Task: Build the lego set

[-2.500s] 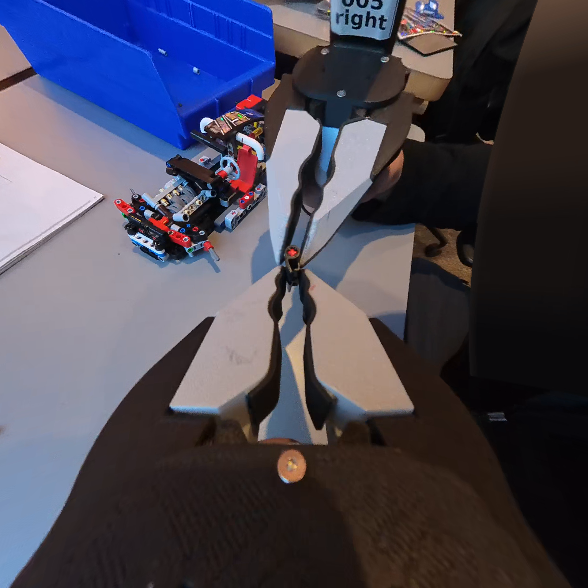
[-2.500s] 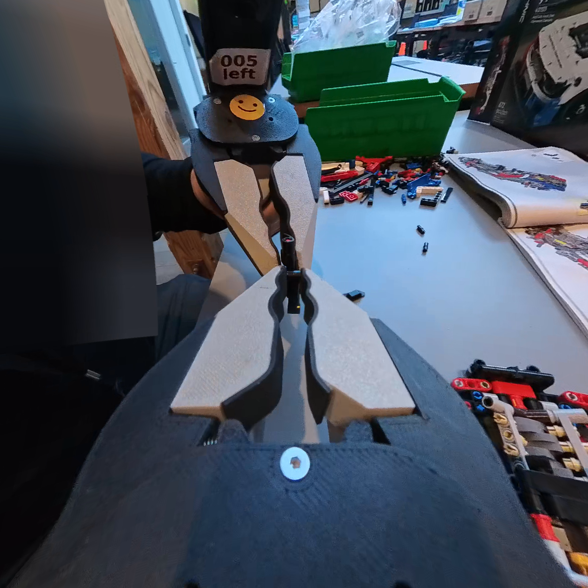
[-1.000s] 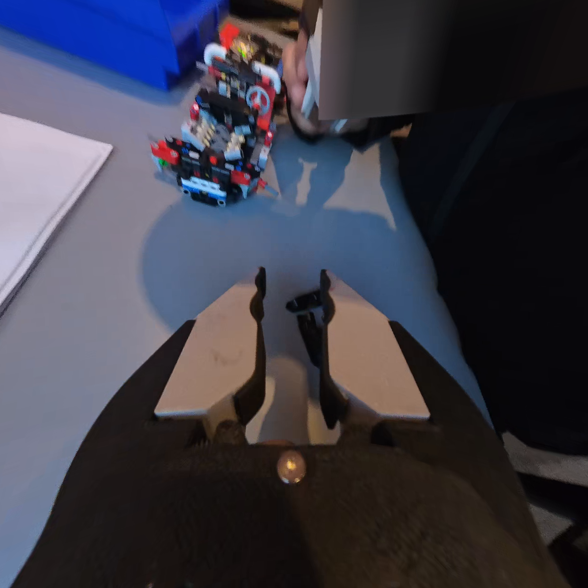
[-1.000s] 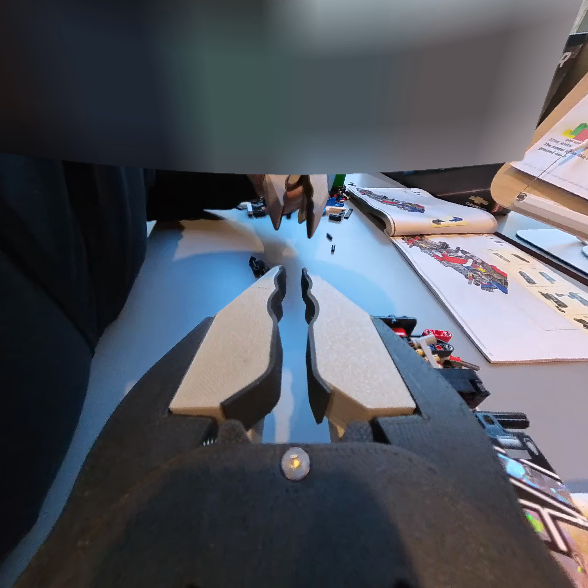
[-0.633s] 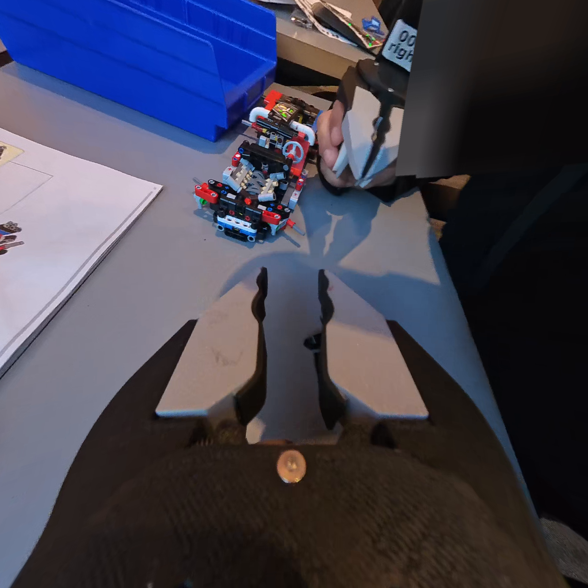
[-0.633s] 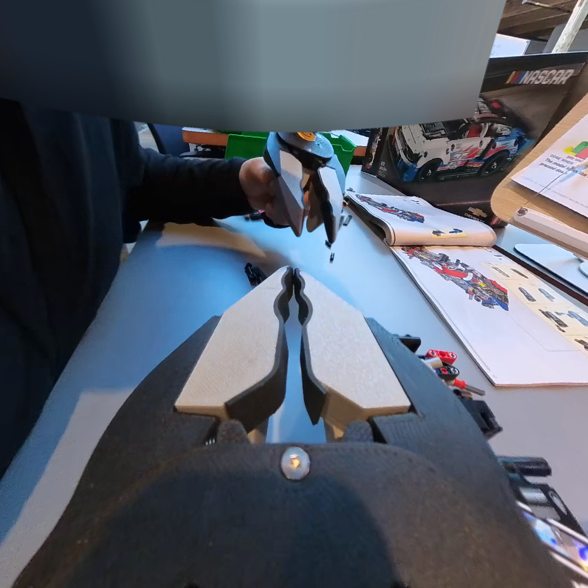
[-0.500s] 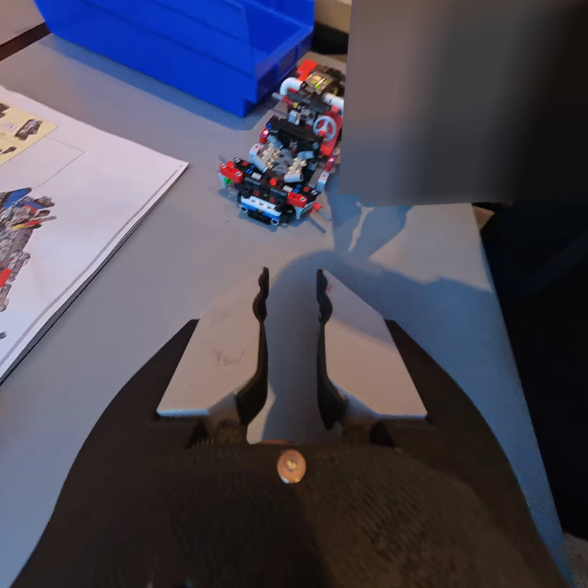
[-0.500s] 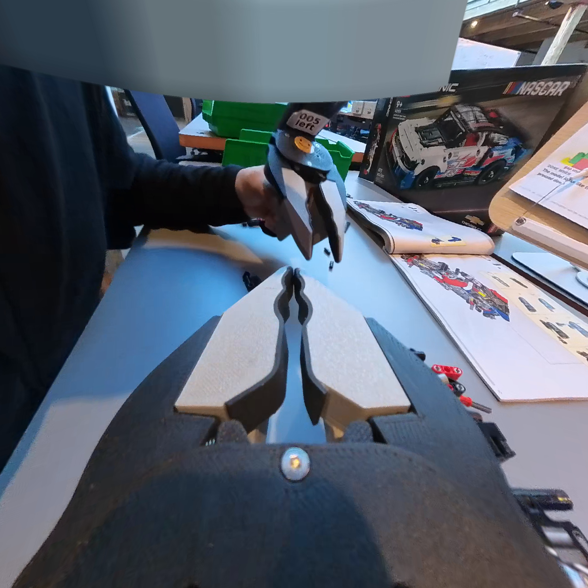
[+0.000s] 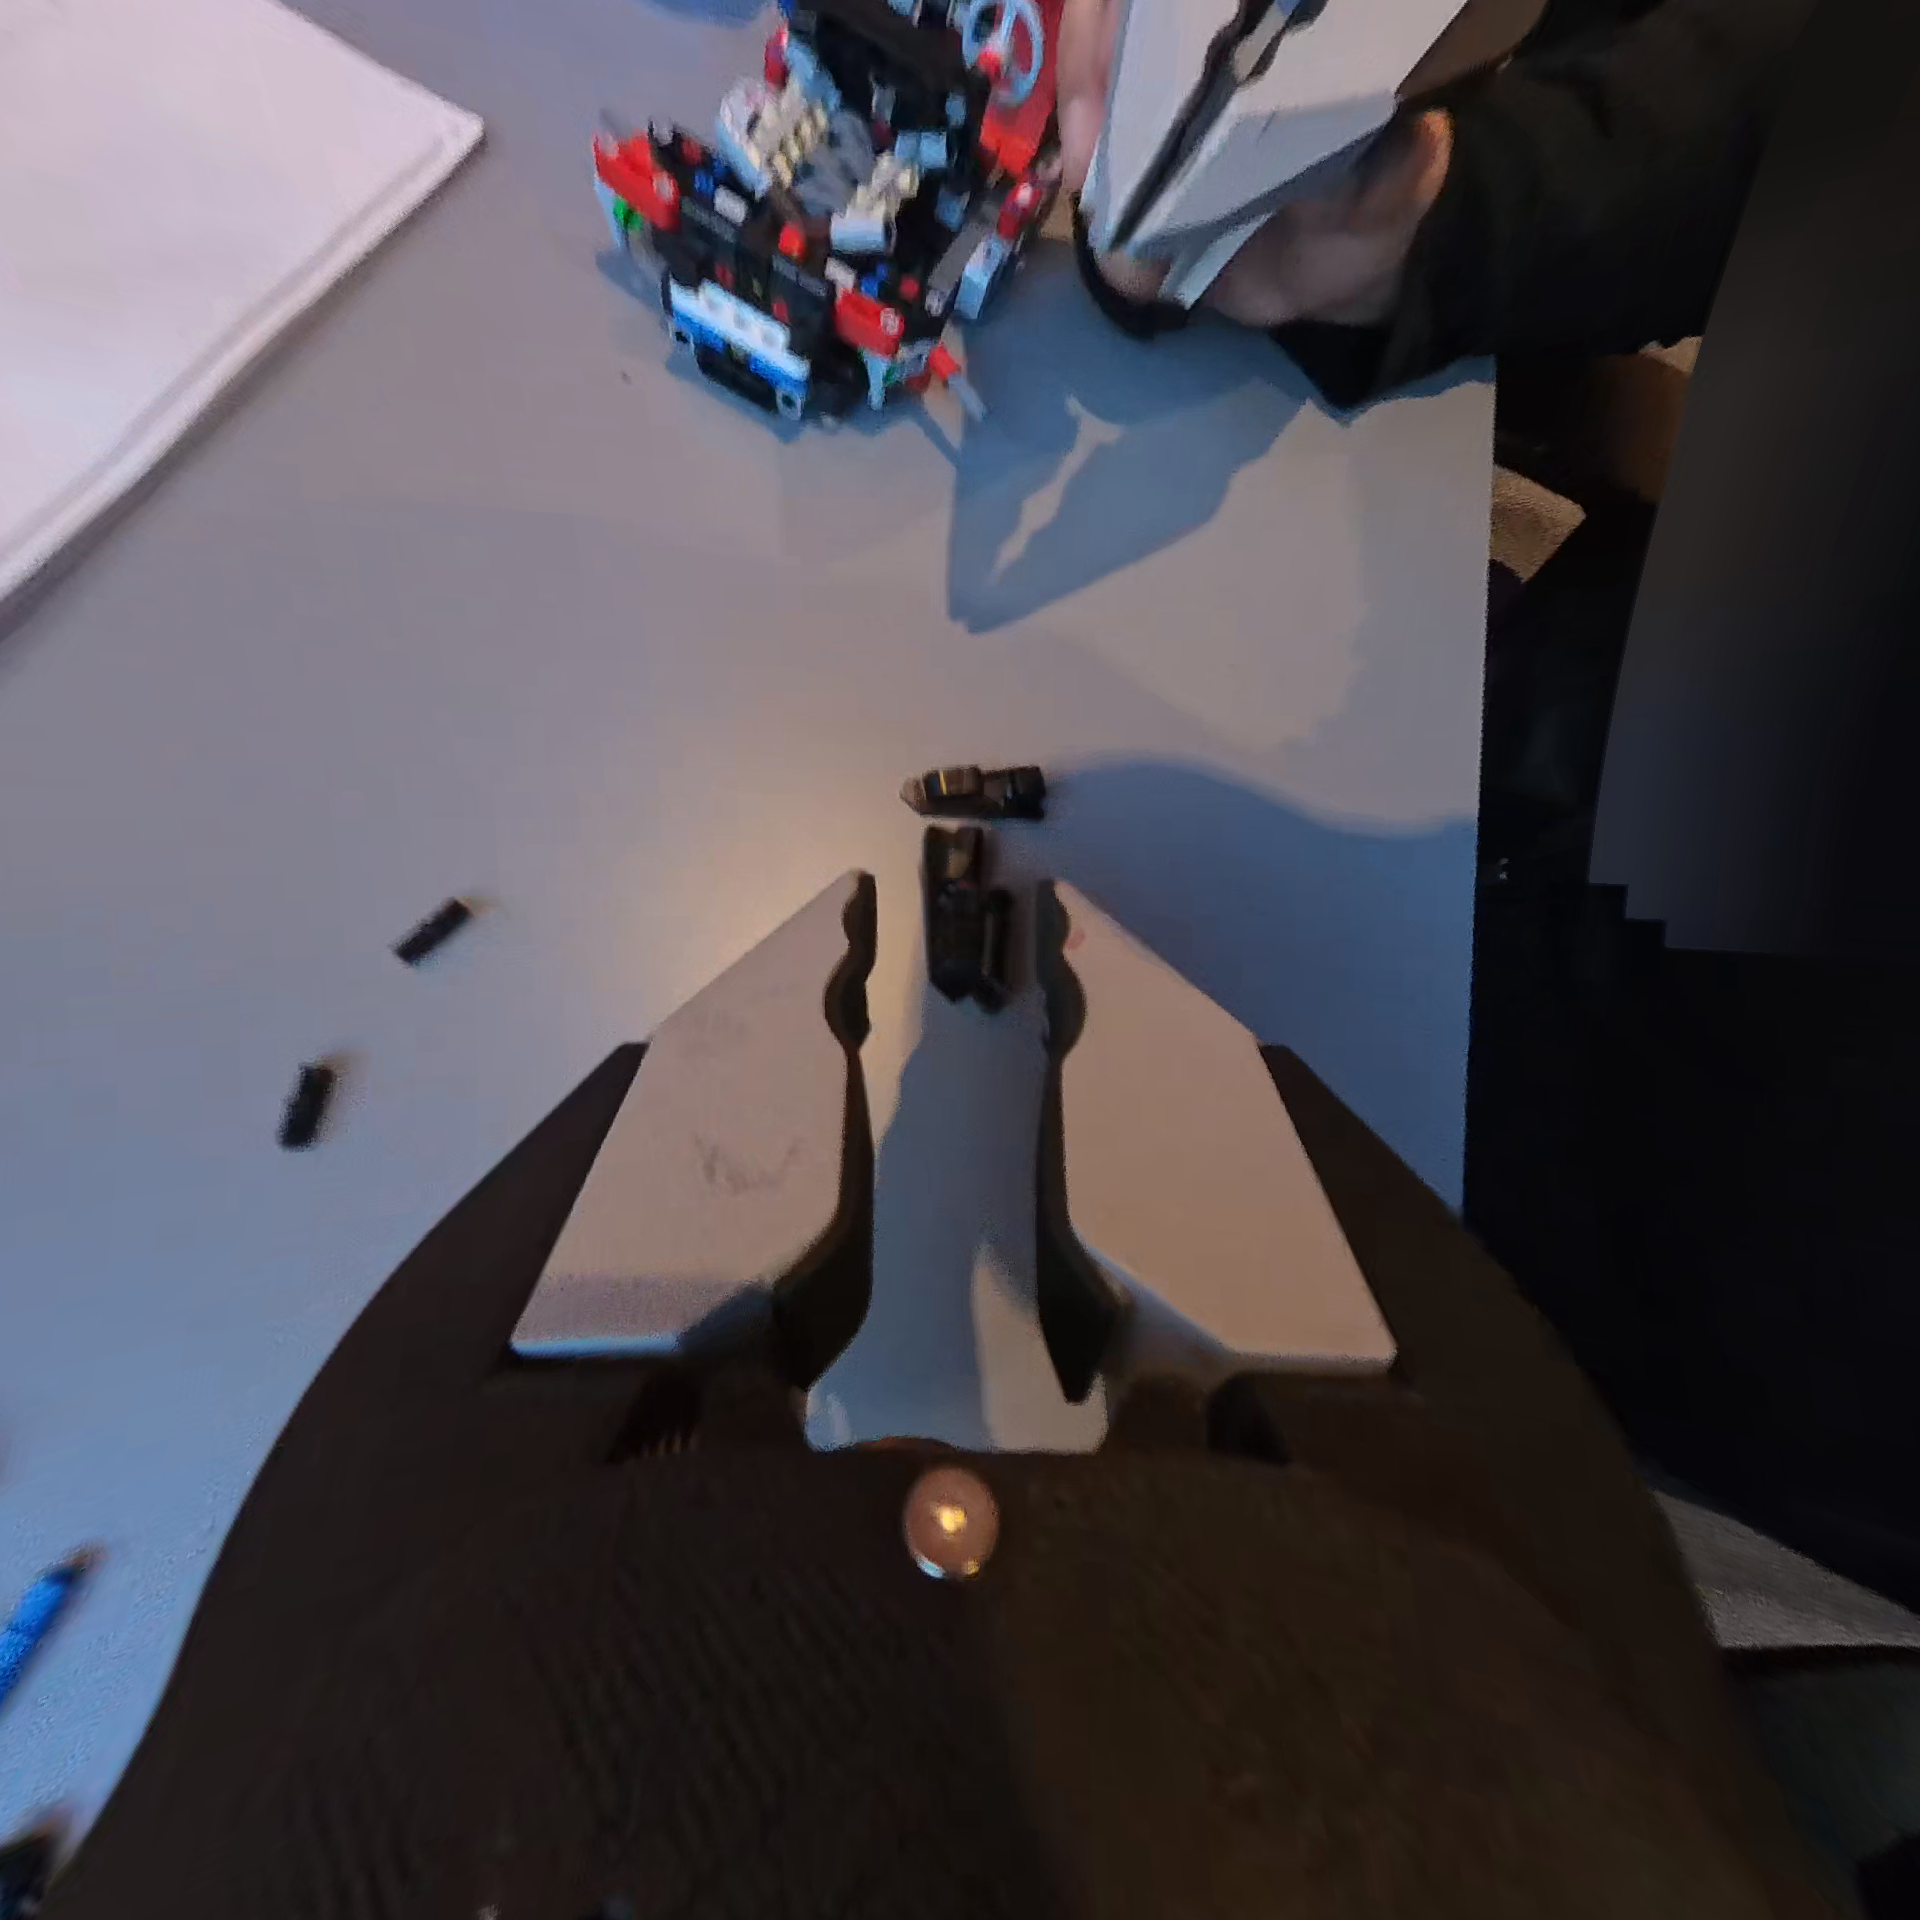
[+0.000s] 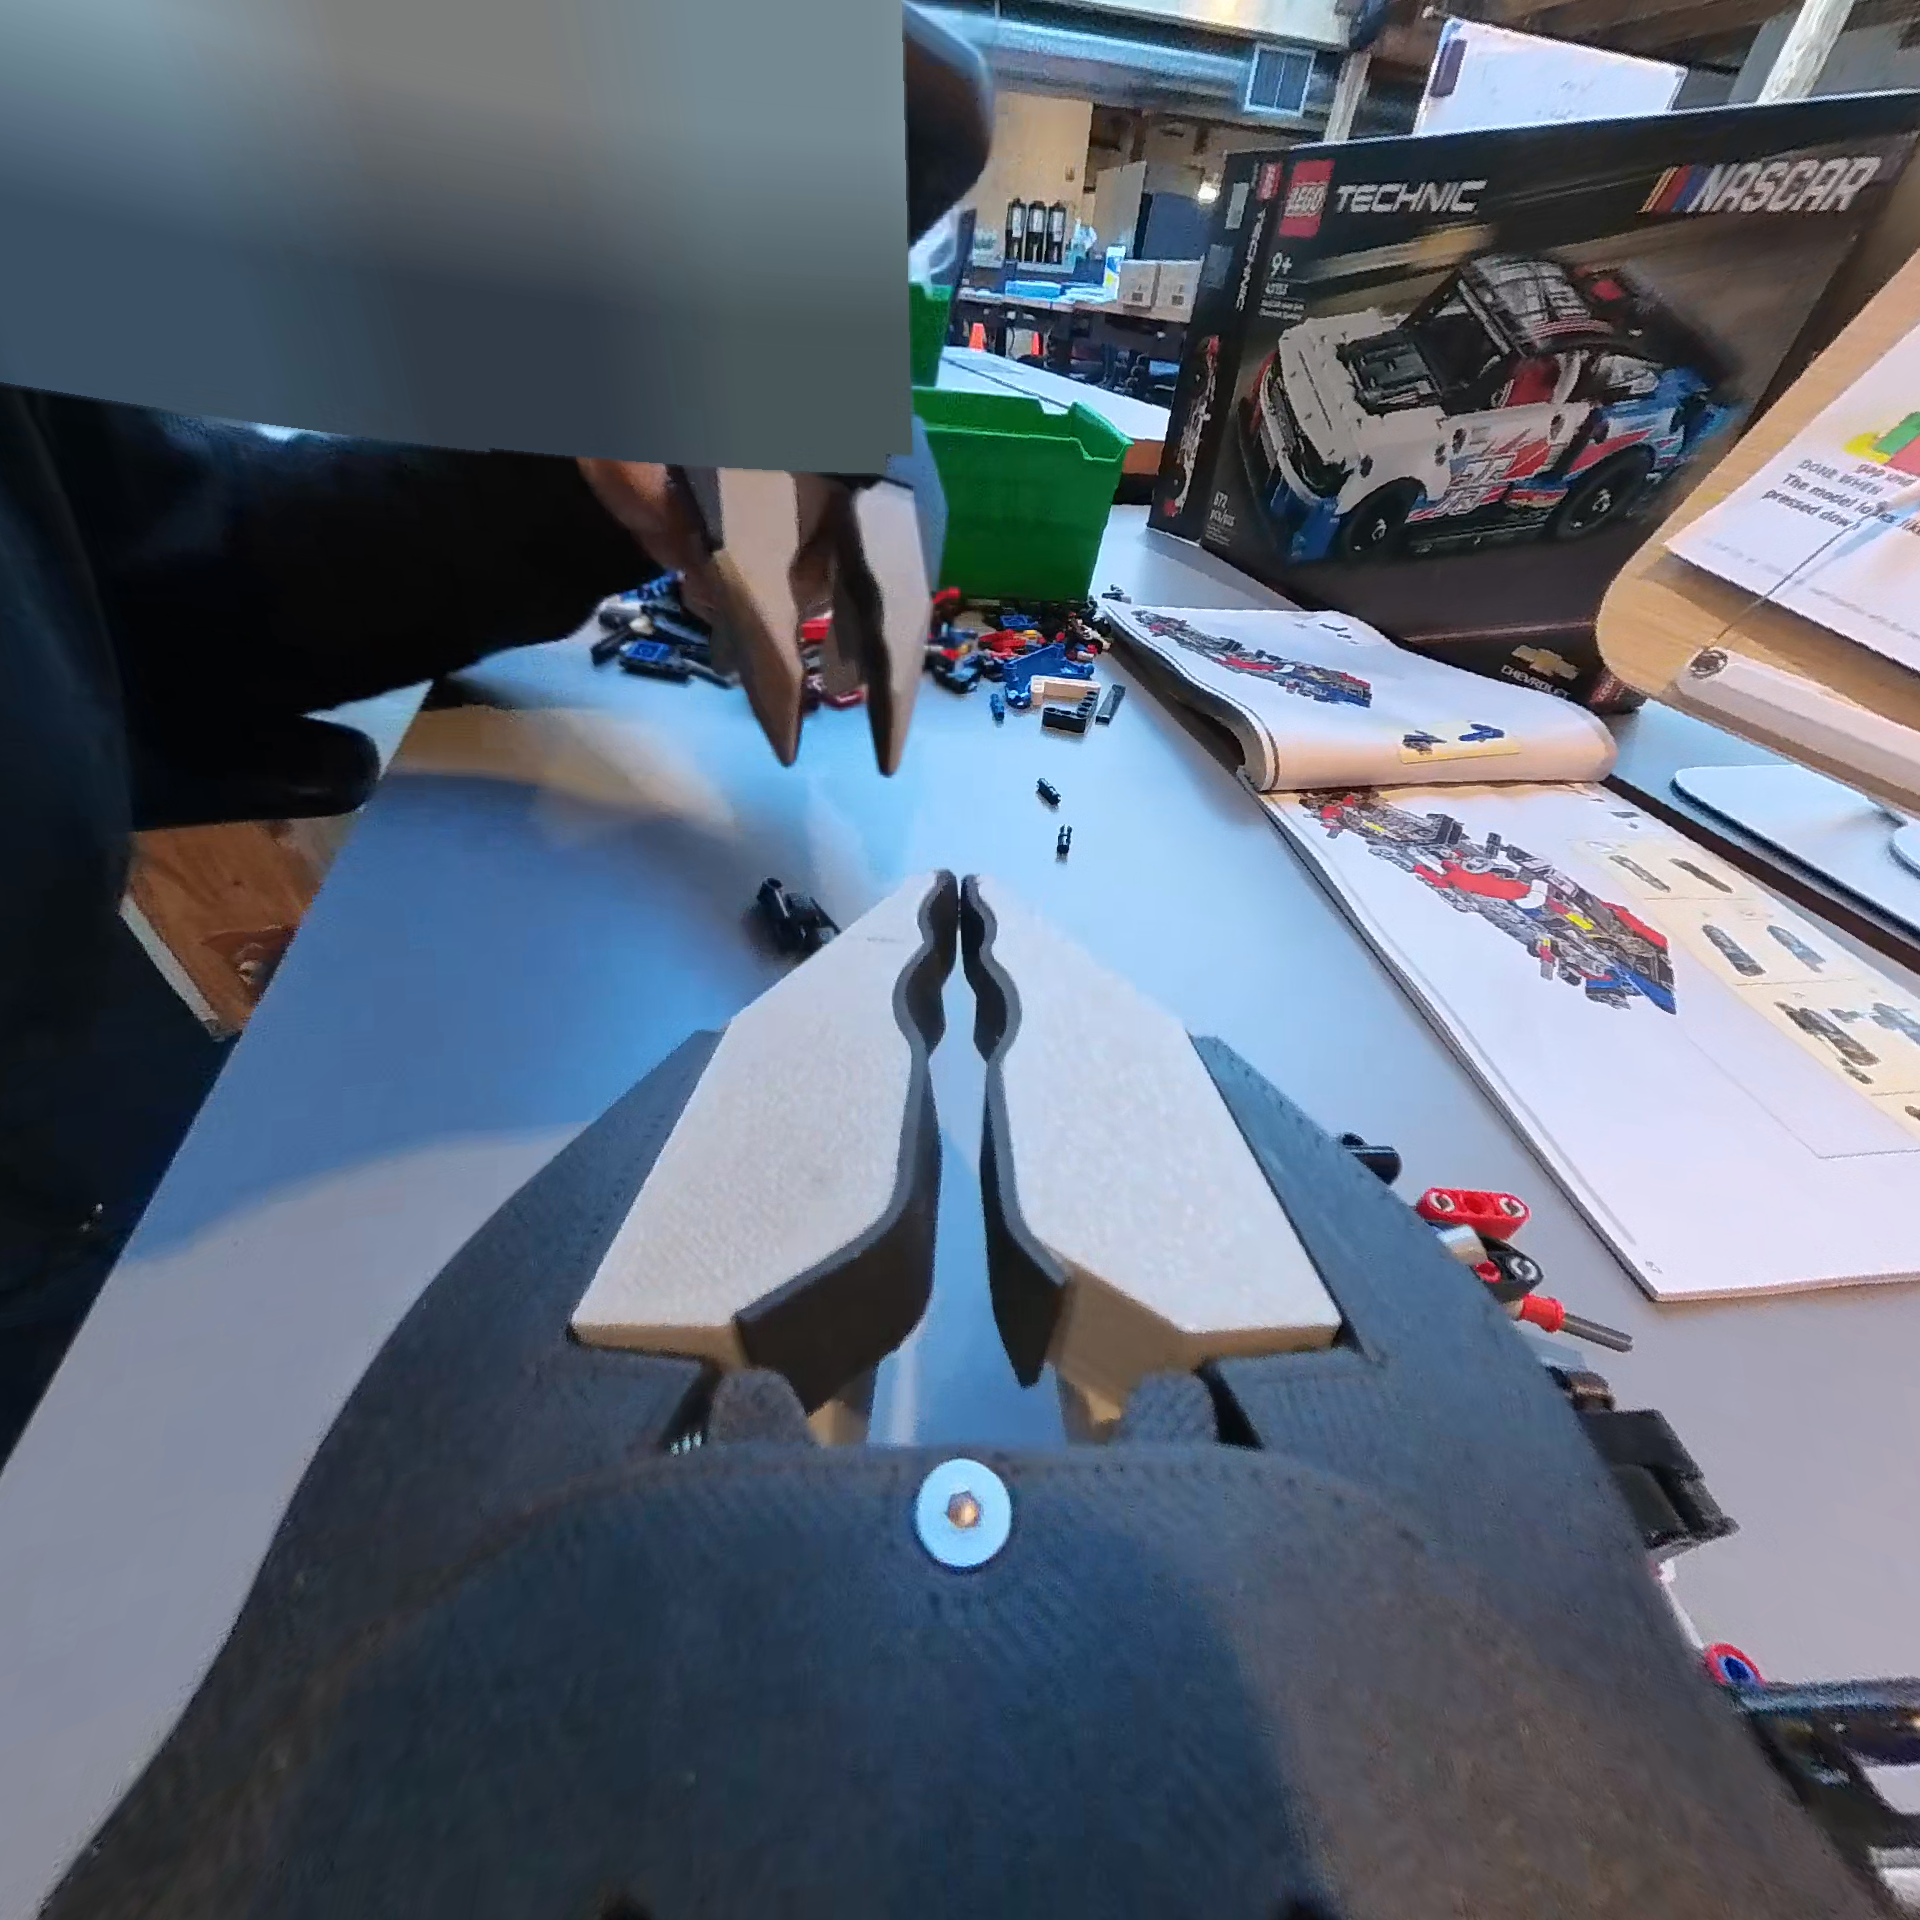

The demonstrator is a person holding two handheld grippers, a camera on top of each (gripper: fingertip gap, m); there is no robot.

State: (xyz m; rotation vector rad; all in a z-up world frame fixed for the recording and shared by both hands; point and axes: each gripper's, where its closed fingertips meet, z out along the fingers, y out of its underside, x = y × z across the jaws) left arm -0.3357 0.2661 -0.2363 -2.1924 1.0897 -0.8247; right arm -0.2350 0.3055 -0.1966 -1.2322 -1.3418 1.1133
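My left gripper (image 9: 956, 899) is open and empty, hovering over the grey table (image 9: 520, 623). A small black lego piece (image 9: 966, 925) lies on the table and shows between its fingers. A second black piece (image 9: 977, 795) lies just beyond the tips. In the right wrist view the left gripper (image 10: 840, 756) hangs above these black pieces (image 10: 790, 914). My right gripper (image 10: 958, 883) is shut and empty. In the left wrist view it (image 9: 1226, 135) sits beside the partly built lego car (image 9: 821, 197).
Two black pins (image 9: 431, 930) (image 9: 307, 1103) lie to the left. An open instruction book (image 10: 1455, 831) lies along the right side. Loose pieces (image 10: 997, 644) lie before a green bin (image 10: 1018, 499), and the set's box (image 10: 1507, 364) stands behind. The table edge (image 9: 1475, 727) is near. The grippers' ends are close to 12 cm from one another.
The two grippers held a small piece together, then parted and it now lies on the table. My left gripper has swung back over the black pieces. The right has stayed shut.
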